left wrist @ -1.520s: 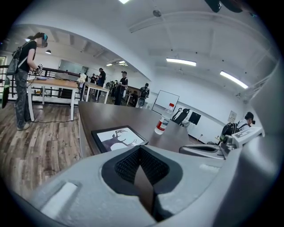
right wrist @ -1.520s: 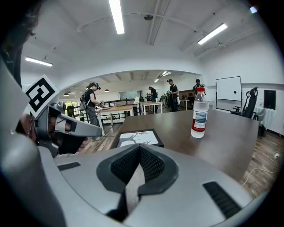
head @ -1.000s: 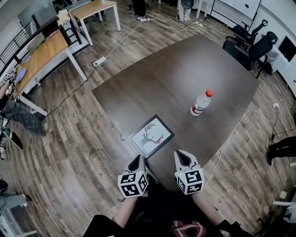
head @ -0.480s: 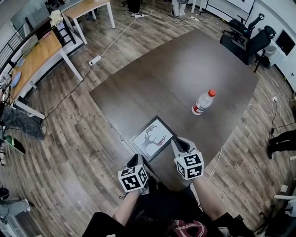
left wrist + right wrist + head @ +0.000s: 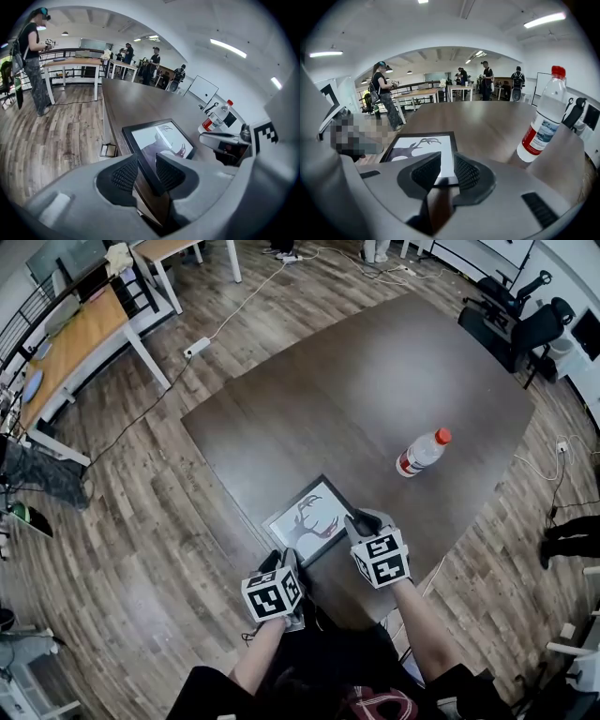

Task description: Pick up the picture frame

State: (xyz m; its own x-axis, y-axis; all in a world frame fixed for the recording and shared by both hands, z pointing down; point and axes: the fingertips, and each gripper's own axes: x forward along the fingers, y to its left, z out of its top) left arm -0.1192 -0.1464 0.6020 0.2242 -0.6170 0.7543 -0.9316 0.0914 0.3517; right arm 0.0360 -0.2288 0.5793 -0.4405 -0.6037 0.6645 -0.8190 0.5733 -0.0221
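Two grippers are at the picture frame (image 5: 309,518), and neither has hold of it. The frame lies flat, picture side up, on the dark table (image 5: 375,381), close to the table's near corner and well apart from the upright bottle (image 5: 422,452).

Left gripper (image 5: 146,164): jaws opening. The frame's near corner and the table edge line up in the gap, and the pads press on neither.

Right gripper (image 5: 446,165): jaws opening. The frame's near border shows in the gap, and the pads are clear of it.

Assessment: this is the approach stage, with no grasp made. A flat frame gives the jaws little to bite on. My recommendation is for each gripper to let its jaws reach full spread first. It should then straddle only the raised border, one pad under the overhanging edge if there is one. The two grippers should close evenly and lift together, keeping the frame level. A one-sided lift would likely tip or slide the frame off the table.
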